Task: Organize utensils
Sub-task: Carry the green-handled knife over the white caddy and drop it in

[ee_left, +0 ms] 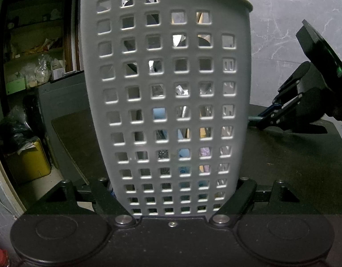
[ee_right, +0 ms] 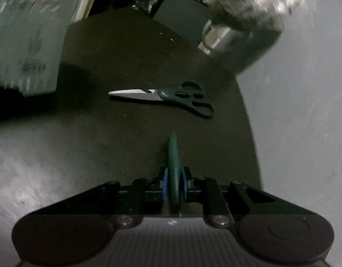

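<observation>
Left gripper [ee_left: 174,200]: jaws set wide around the base of the white perforated utensil caddy [ee_left: 171,89], clamped on it. Caddy stands upright and fills the centre of the left wrist frame, bottom edge between my fingers [ee_left: 242,198]. Through the square holes I can see bits of metal and blue and pale items inside; can't tell which utensils they are.

Right gripper [ee_right: 174,182]: jaws narrow, blue pads [ee_right: 164,184] pinched on a dark green handle [ee_right: 173,155]. Handle runs straight up the middle of the right wrist frame, tip pointing toward frame centre. Working end is hidden behind the gripper body, so I can't say what utensil it is. In the left wrist view that gripper [ee_left: 279,109] sits at the right edge, just beside the caddy, above the dark table [ee_left: 293,166].

Scissors [ee_right: 166,98] lie flat on the table in the centre of the right wrist frame, blades to the left, dark green handles to the right, well apart from my fingers. Caddy [ee_right: 26,33] shows blurred in the upper left of that frame. Metal cup [ee_right: 219,37] at upper right, blurred.

Shelves [ee_left: 35,51] with clutter in the upper left of the left wrist frame, yellow box [ee_left: 31,162] lower left.
</observation>
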A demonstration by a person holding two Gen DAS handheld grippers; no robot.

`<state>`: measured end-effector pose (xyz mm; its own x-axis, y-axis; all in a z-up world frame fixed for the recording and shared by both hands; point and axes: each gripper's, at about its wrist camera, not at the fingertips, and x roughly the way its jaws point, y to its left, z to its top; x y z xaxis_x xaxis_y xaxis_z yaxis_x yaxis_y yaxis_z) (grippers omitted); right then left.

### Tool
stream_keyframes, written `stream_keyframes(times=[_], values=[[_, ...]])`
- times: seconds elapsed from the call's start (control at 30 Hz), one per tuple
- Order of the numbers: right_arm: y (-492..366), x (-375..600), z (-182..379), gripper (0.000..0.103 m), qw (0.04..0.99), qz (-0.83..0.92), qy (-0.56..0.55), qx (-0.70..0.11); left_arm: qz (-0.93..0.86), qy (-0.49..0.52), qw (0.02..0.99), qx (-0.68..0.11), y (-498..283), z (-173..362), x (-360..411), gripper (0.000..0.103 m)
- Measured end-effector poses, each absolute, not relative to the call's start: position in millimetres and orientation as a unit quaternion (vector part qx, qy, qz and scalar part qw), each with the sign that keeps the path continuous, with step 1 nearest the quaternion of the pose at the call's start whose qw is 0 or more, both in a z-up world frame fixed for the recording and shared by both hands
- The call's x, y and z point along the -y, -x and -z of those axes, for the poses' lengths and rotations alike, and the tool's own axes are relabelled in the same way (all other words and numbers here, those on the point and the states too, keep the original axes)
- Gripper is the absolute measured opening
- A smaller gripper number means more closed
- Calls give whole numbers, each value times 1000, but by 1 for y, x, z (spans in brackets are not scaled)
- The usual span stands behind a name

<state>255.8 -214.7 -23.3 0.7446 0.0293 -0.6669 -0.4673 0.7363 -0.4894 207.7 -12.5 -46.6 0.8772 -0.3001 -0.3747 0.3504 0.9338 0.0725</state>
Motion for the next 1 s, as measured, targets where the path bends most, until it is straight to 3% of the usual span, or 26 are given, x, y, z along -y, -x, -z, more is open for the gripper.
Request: stream_keyframes(times=[0.53, 0.7, 1.0], values=[[-304, 288, 1, 12, 880, -191, 47, -433, 169, -69, 966, -183, -208, 47, 10, 82], [-291, 293, -7, 12, 898, -187, 31, -397, 169, -70, 966, -184, -209, 47, 11, 82], [-254, 291, -44, 12, 944, -207, -3, -255, 169, -70, 966, -184, -209, 46, 13, 82]])
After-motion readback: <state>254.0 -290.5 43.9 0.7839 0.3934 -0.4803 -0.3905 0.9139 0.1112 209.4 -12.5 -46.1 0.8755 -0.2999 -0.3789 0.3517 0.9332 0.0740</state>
